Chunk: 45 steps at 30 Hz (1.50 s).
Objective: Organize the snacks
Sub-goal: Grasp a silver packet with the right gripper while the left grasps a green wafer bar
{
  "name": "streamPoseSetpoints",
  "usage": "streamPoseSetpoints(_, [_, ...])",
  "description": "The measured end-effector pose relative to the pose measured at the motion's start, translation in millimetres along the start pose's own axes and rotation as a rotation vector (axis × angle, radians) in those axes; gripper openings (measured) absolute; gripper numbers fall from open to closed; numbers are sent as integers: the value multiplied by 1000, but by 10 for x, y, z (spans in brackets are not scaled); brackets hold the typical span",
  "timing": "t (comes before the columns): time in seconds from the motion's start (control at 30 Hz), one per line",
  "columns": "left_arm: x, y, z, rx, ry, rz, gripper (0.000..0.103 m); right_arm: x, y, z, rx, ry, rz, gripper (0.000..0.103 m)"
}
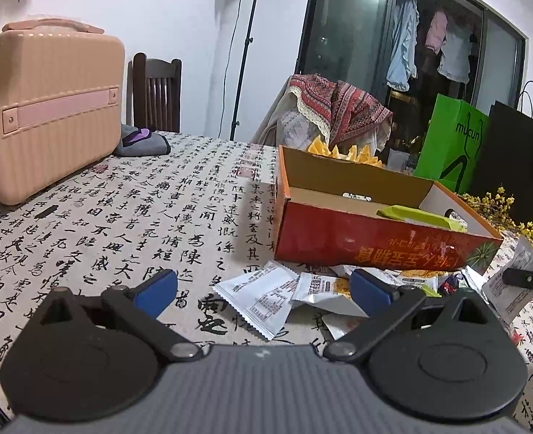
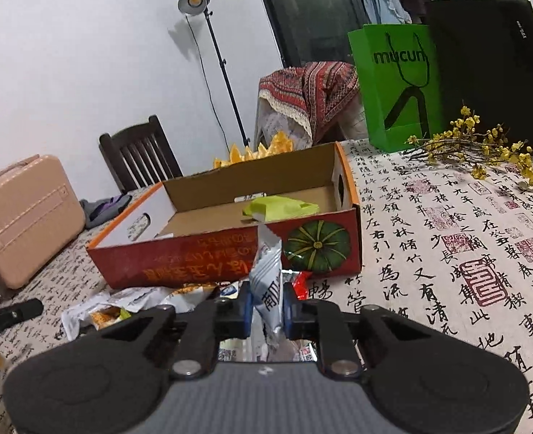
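Right gripper (image 2: 268, 311) is clamped on a silver-white snack packet (image 2: 266, 271), held upright just in front of the red cardboard box (image 2: 201, 264), clear of the pile. Left gripper (image 1: 262, 289) has its jaws wide apart with nothing between them, hovering over the white sachets (image 1: 262, 296) on the near side of the box. Progress looks early: the only thing I can make out inside the box is one light-green packet (image 2: 280, 207), lying toward the right end; most of the box floor is bare cardboard. What's left sits as a loose heap of packets (image 2: 139, 303) on the surface (image 2: 447, 253), right against the box's front wall, a mix of white, orange-printed and one red wrapper (image 2: 300, 284); exact count not readable, they overlap. So roughly one in, one in hand, the rest to go. My read: the held packet goes over the front wall next, then the left side starts on the sachets under it.
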State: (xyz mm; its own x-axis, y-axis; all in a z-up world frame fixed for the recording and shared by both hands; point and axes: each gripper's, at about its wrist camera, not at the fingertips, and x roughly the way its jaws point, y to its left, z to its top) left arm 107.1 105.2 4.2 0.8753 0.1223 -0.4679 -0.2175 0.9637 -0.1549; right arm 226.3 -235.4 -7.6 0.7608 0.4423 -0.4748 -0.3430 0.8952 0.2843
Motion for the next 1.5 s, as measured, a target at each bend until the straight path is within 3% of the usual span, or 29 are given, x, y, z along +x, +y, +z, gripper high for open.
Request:
streamPoseSetpoints(0.47, [-11,-412,-66,80,46,-101,103,-315,94,-85,-75,-107,-26,12])
streamPoseSetpoints(0.83, [-32,-782,-279,154,120,-190,103,-523,96,-214,-80,-119,-6,12])
streamPoseSetpoints(1.07, [59,-830,-418,148,177,-198,102,-595,89,-290,-76,-117,-1,12])
streamPoseSetpoints(1.1, [65,-838,-429,147,180,-202,99,-599,91,-297,-76,-116,0,12])
streamPoseSetpoints(1.2, [87,-841,-444,144,195,-216,77,-610,97,-316,-76,-114,2,12])
streamPoseSetpoints(1.27, [100,-831,-456,139,209,-239,54,-616,102,-321,-77,-114,5,12])
streamPoseSetpoints(1.37, [67,-845,-469,152,201,-260,40,-628,113,-326,-77,-115,7,12])
streamPoseSetpoints(1.5, [21,-856,-469,158,190,-270,39,-634,120,-330,-78,-114,8,12])
